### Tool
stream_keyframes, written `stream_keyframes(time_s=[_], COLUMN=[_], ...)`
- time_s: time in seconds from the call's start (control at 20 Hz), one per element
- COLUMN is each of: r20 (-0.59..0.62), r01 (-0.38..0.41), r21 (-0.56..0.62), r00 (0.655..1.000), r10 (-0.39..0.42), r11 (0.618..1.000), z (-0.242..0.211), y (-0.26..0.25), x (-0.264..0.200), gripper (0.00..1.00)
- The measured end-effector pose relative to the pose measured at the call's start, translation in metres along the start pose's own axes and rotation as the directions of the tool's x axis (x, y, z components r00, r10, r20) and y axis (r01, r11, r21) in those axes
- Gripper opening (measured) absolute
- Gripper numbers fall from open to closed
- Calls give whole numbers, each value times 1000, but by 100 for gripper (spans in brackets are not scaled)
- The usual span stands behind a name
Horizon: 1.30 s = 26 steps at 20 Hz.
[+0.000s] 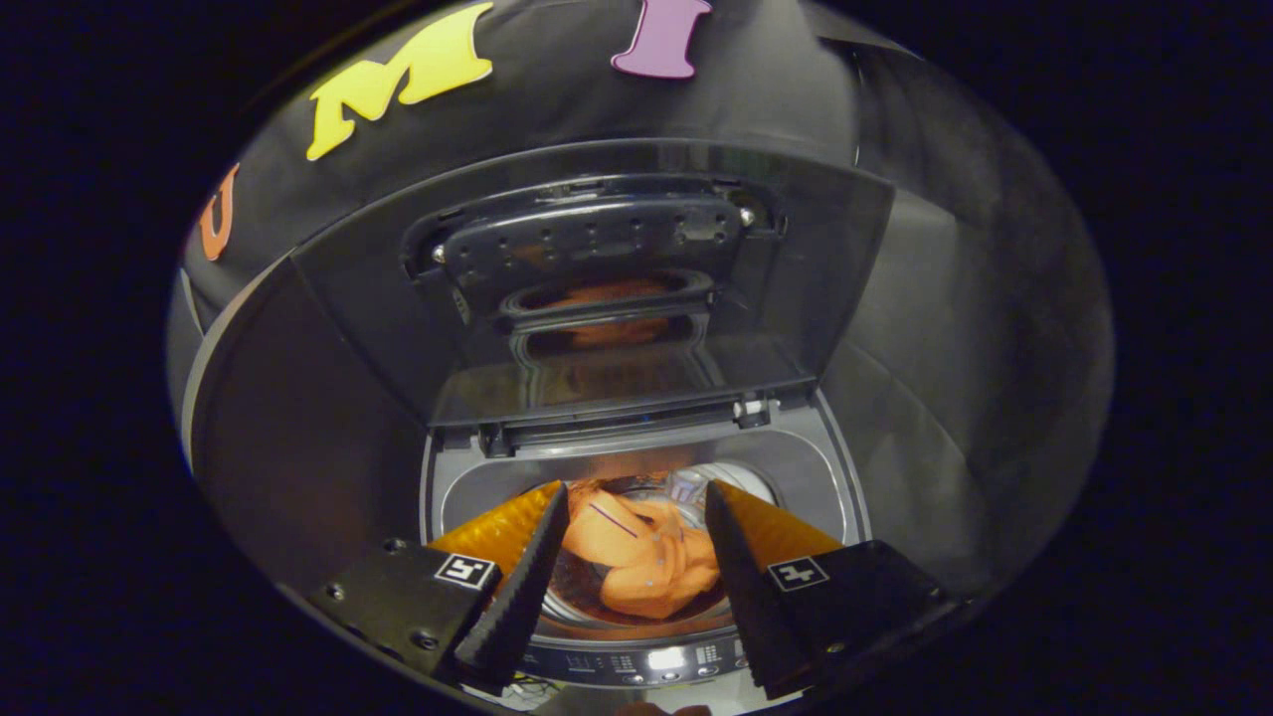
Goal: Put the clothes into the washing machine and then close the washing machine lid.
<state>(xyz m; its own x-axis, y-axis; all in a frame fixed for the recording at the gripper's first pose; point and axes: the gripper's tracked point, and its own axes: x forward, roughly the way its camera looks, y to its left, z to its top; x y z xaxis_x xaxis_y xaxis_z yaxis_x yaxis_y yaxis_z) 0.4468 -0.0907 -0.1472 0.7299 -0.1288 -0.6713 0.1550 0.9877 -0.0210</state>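
Item 1, nearest: the gripper (636, 497). Its jaws are held well apart, with nothing clamped between them. The fingertips (553, 497) are poised above the front of a top-loading washing machine (796, 467), and a small square marker is seen on each finger's mount.

Item 2: the control panel (656, 658) of the washing machine, seen just below and between the finger bases. A lit display and rows of small buttons are visible; nothing on them can be read.

Item 3: the drum opening (686, 487), framed by the grey top rim of the machine. A piece of orange clothing (641, 562) is seen crumpled inside the drum, lying in the gap between the two fingers and lower than them. A dark line is marked across its upper fold.

Item 4: the lid (597, 288), hinged at the back of the opening and stood fully open, tilted upward. Its dark inner panel is seen with a handle recess, and an orange reflection of the clothing is caught in the glossy surface.

Item 5, farthest: the black cloth wall (557, 89) of the booth, found behind and to either side of the machine.
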Motion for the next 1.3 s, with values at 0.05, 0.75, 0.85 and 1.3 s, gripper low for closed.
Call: stream_keyframes(time_s=[0.05,0.75,0.85,1.3], r20=[16,319,346,297], r01=[-3,-55,-66,-140], r21=[-4,-22,-14,-58], r00=[1000,946,936,943], r10=[3,59,67,151], r11=[1000,998,998,988], z=[5,140,164,213], y=[1,2,5,46], x=[-3,-109,-117,-62], gripper=[85,88,89,90])
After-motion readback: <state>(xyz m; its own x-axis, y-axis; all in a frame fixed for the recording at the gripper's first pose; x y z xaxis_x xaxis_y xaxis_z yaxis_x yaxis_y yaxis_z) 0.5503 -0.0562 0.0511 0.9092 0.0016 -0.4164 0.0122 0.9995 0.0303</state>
